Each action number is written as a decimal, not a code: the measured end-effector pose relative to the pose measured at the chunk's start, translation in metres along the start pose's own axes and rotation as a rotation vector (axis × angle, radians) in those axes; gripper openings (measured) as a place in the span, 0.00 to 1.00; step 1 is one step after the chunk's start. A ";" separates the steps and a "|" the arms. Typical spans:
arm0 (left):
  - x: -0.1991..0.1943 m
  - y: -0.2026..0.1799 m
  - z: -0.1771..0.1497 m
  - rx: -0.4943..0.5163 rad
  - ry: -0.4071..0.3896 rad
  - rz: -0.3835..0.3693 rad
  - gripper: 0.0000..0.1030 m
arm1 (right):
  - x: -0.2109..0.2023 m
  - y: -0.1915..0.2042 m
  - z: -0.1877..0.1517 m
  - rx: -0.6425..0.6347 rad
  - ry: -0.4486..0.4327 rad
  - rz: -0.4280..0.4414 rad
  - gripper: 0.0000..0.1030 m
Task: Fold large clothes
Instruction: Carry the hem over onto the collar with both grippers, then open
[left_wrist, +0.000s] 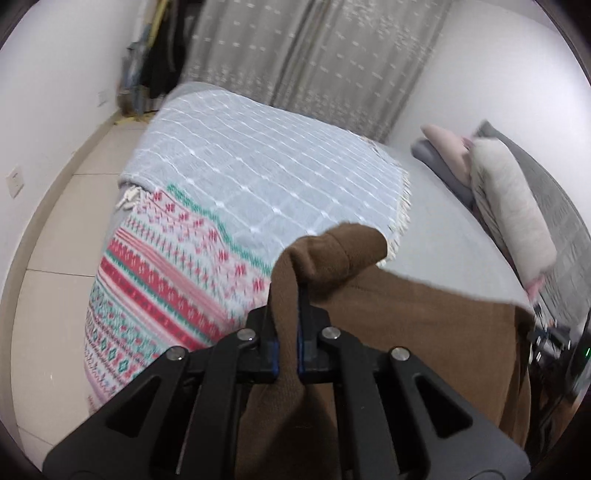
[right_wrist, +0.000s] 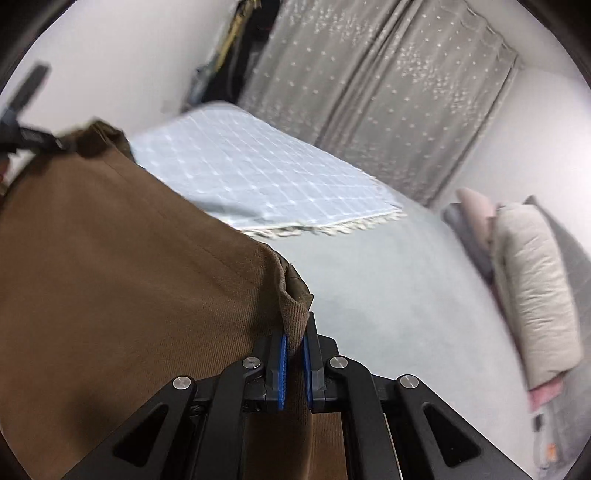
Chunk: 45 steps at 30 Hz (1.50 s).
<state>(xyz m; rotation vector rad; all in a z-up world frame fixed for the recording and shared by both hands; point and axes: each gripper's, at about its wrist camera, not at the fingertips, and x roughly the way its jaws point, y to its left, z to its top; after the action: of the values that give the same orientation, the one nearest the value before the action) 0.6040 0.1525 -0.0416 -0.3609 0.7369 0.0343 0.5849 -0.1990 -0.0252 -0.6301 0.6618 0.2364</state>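
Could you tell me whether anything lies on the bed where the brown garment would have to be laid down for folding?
Partly. Both the left gripper and right gripper are shut on the brown garment. The plain grey sheet ahead looks bare, but a fringed blue blanket covers the bed's far end and pillows line one side.

The left gripper points forward and downward, its two black fingers drawn close together with the blue pads pressing on a bunched fold of the brown garment, which runs up between them and flops over the tips. The right gripper is angled downward too, jaws nearly together, blue pads clamped on a corner of the same cloth. In the right wrist view the left gripper shows at the far left edge, blurred, gripping the garment's other corner, with the cloth spread between the two grippers
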 end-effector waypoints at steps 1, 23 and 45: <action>0.012 -0.006 0.002 0.015 -0.002 0.048 0.08 | 0.017 0.003 0.004 0.000 0.038 -0.024 0.06; 0.083 0.073 -0.022 -0.334 0.286 -0.069 0.67 | 0.064 -0.166 -0.165 0.869 0.427 0.041 0.74; 0.038 0.023 -0.015 -0.104 -0.154 0.133 0.05 | -0.004 -0.134 -0.083 0.677 -0.045 -0.301 0.06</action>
<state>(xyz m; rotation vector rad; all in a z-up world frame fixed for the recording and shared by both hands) 0.6189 0.1659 -0.0844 -0.4035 0.6073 0.2244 0.5934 -0.3563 -0.0109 -0.0664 0.5491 -0.2512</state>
